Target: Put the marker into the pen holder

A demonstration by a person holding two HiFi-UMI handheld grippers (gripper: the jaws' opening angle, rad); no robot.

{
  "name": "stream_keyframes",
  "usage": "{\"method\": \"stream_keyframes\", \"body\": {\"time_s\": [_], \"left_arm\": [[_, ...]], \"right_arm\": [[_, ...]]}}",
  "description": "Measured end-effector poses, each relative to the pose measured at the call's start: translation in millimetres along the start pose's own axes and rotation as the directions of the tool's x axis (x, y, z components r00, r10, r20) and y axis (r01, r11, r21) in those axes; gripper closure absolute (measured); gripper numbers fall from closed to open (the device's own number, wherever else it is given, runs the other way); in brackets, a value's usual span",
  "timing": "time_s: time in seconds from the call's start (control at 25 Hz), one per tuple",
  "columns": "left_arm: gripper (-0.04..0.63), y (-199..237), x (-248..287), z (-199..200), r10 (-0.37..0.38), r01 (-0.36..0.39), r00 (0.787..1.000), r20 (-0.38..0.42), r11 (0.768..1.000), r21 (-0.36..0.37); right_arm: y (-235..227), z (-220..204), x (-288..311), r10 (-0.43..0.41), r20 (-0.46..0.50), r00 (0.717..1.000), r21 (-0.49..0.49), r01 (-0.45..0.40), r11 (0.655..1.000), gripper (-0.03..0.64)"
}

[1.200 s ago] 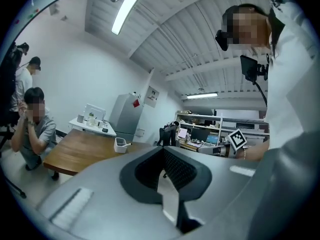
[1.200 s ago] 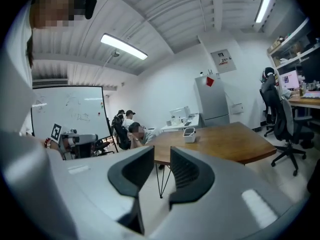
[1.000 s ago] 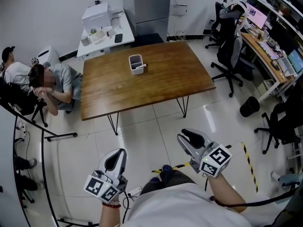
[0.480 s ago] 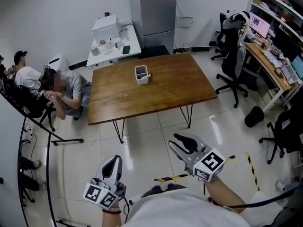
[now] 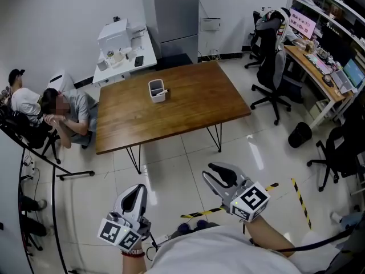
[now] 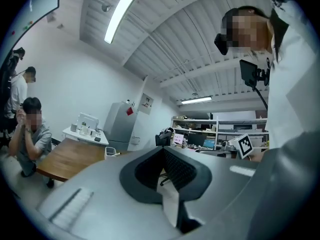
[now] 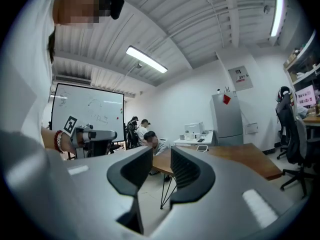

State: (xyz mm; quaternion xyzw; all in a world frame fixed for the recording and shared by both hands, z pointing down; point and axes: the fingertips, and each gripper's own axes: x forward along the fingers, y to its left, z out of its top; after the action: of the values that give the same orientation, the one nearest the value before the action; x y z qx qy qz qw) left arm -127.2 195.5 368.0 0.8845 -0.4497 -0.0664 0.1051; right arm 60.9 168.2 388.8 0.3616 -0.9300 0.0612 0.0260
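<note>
The white pen holder (image 5: 155, 91) stands on the brown wooden table (image 5: 188, 104), far ahead of both grippers. A small light marker (image 5: 166, 89) lies on the table at the holder's right side. My left gripper (image 5: 137, 189) is held over the floor at lower left, its jaws shut on nothing. My right gripper (image 5: 213, 174) hovers at lower right, open and empty; its jaws have just been closing a little. The left gripper view shows the shut jaws (image 6: 162, 151) and the holder (image 6: 110, 152) far off. In the right gripper view the gripper (image 7: 161, 160) faces the table (image 7: 240, 156).
A person (image 5: 65, 108) sits on the floor left of the table. A white side table (image 5: 122, 50) and a grey cabinet (image 5: 171, 10) stand behind it. Office chairs (image 5: 271, 67) and a cluttered desk (image 5: 319, 61) fill the right. Yellow-black tape (image 5: 299, 198) marks the tiled floor.
Both grippers have risen slightly over the floor. The head view has swung, so the table sits a little further left than half a second ago. The right jaws stand slightly wider than a second ago.
</note>
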Motion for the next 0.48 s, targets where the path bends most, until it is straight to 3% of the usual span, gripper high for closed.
{"method": "stream_keyframes", "body": {"time_s": [0.16, 0.48], "left_arm": [[0.595, -5, 6, 5, 0.001, -0.001, 1.0, -0.006, 1.0, 0.023], [0.595, -46, 26, -15, -0.111, 0.109, 0.994, -0.019, 0.992, -0.063]], "right_arm": [[-2, 4, -6, -0.003, 0.005, 1.0, -0.039, 0.003, 0.999, 0.534], [-1, 3, -9, 0.012, 0.007, 1.0, -0.012, -0.012, 1.0, 0.545]]}}
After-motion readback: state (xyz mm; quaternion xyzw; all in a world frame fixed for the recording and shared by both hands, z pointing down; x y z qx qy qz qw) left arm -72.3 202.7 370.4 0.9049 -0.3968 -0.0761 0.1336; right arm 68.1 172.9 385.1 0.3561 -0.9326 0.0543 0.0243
